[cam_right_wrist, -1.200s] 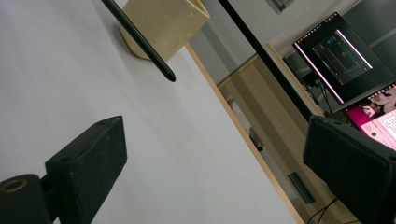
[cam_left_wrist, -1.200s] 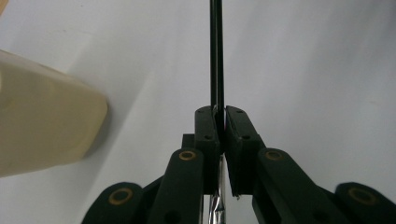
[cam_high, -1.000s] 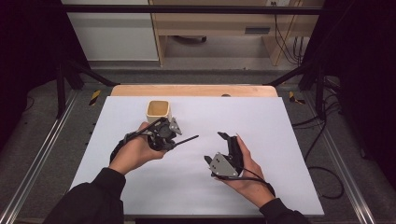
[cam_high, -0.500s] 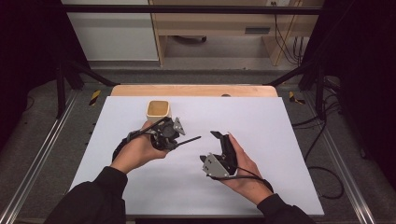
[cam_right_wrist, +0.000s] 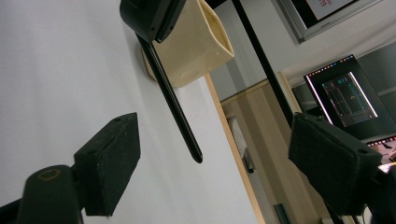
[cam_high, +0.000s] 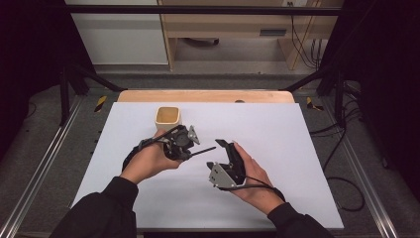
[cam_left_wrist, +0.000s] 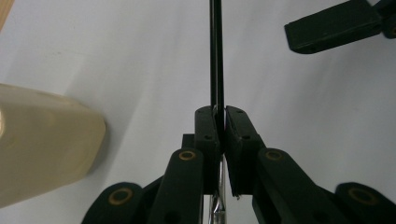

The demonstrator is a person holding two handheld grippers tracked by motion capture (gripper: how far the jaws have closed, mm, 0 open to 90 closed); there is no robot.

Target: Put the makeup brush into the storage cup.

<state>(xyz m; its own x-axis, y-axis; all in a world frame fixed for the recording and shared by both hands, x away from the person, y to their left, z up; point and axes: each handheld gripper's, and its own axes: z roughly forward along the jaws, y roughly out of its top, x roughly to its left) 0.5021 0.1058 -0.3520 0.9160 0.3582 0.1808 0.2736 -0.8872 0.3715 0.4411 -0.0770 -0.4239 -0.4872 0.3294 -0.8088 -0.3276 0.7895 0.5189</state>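
Left gripper (cam_high: 185, 143) jaws pinch black pen (cam_left_wrist: 215, 56) | right gripper (cam_right_wrist: 233, 154) jaws spread, closing, pen tip between them

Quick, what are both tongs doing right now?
Left tongs: shut on the thin black stick.
Right tongs: open, holding nothing, jaws just been closing, stick tip between them.

High view: fixed above the near edge, facing forward and down over the whole white table (cam_high: 297, 148). Left gripper view: close, looking along shut jaws and a black stick (cam_left_wrist: 216, 56) toward 12 o'clock. Right gripper view: close, tilted. Shared by all: stick and cream cup (cam_right_wrist: 196, 42).
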